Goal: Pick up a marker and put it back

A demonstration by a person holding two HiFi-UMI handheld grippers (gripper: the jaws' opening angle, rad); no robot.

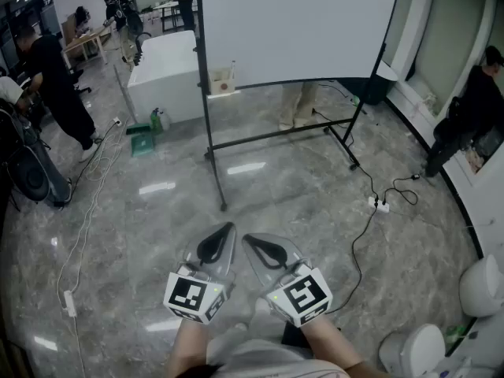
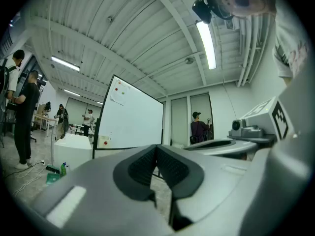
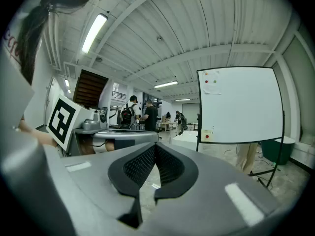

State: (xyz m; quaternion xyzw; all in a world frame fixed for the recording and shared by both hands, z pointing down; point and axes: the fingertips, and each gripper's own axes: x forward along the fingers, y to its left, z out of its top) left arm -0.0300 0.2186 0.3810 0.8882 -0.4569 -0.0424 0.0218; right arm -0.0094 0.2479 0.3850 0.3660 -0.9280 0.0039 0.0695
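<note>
A whiteboard (image 1: 295, 26) on a black wheeled stand stands across the floor ahead of me. A small box with a red dot (image 1: 223, 82) sits at its lower left corner, and a thin marker-like stick (image 1: 233, 68) rises beside it; it is too small to tell for certain. My left gripper (image 1: 228, 227) and right gripper (image 1: 246, 239) are held side by side low in the head view, far from the board. Both are shut with nothing between the pads. The left gripper (image 2: 157, 147) points level at the whiteboard (image 2: 132, 117). The right gripper (image 3: 155, 145) has the whiteboard (image 3: 241, 104) off to its right.
Someone's legs (image 1: 298, 105) show behind the board. Other people stand at the left (image 1: 55, 85) and right (image 1: 465, 113). A white counter (image 1: 165, 73) with a green bottle (image 1: 155, 119) beside it stands at back left. Cables and a power strip (image 1: 379, 205) lie on the marble floor.
</note>
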